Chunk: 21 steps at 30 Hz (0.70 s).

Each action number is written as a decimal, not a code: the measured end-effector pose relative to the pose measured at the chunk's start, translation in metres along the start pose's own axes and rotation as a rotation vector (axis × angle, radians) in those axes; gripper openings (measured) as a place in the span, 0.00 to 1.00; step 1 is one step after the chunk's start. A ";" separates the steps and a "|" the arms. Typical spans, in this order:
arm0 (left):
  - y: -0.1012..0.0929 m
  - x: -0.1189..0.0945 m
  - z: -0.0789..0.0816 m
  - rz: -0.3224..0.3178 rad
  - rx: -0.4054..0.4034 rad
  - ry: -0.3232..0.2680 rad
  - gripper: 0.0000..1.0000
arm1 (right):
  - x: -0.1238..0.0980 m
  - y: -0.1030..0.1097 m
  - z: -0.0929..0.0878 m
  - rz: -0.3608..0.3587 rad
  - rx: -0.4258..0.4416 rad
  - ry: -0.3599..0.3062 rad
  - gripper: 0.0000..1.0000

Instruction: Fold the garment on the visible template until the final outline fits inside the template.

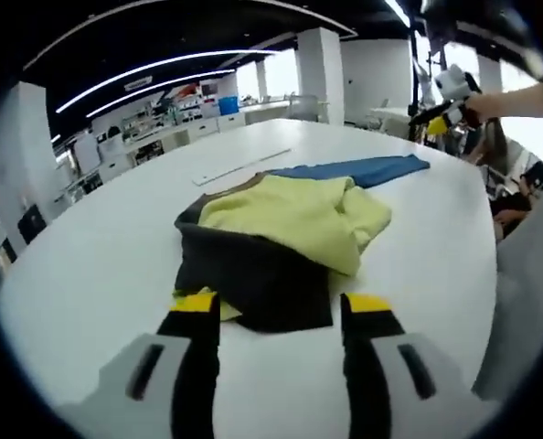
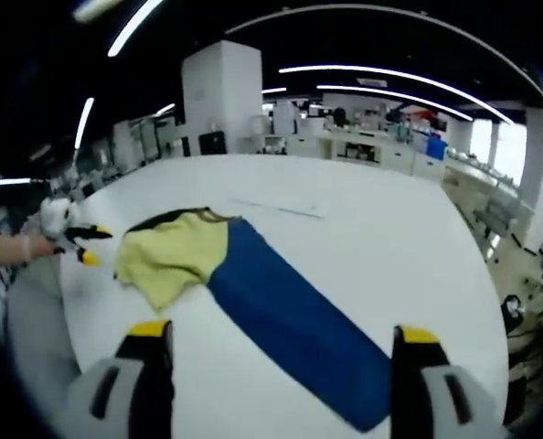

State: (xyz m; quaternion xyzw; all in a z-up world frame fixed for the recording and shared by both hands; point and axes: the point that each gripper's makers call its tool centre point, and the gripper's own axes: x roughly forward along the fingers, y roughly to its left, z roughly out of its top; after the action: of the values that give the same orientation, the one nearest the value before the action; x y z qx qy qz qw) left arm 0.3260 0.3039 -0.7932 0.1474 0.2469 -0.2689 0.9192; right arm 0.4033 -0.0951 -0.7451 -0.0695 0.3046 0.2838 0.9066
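Looking along the left tool, its jaws stand apart and empty, the garment bunched just ahead; catching the dark near hem would likely fold cleanest. Ahead of the right tool, also spread empty, the blue part runs between its jaws, with bare counter around.

Table: a large white round-edged table lies under and ahead of the tongs.
Pillars: a thick white square pillar stands beyond the far edge of the table.
Ceiling: a dark ceiling with long curved white light strips.
Furniture: white counters with shelves stand far ahead.
Windows: bright windows lie behind the pillars.
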 end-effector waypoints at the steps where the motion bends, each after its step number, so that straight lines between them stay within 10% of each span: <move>1: -0.004 0.003 0.000 -0.007 0.037 0.009 0.48 | -0.001 -0.001 0.000 -0.004 0.000 0.002 1.00; 21: -0.030 0.038 -0.017 -0.021 0.225 0.103 0.24 | -0.015 0.011 -0.002 0.024 0.027 -0.018 1.00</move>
State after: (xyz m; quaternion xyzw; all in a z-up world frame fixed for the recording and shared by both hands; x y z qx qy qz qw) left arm 0.3308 0.2707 -0.8321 0.2607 0.2634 -0.2965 0.8802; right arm 0.3863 -0.0941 -0.7375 -0.0511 0.3011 0.2912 0.9066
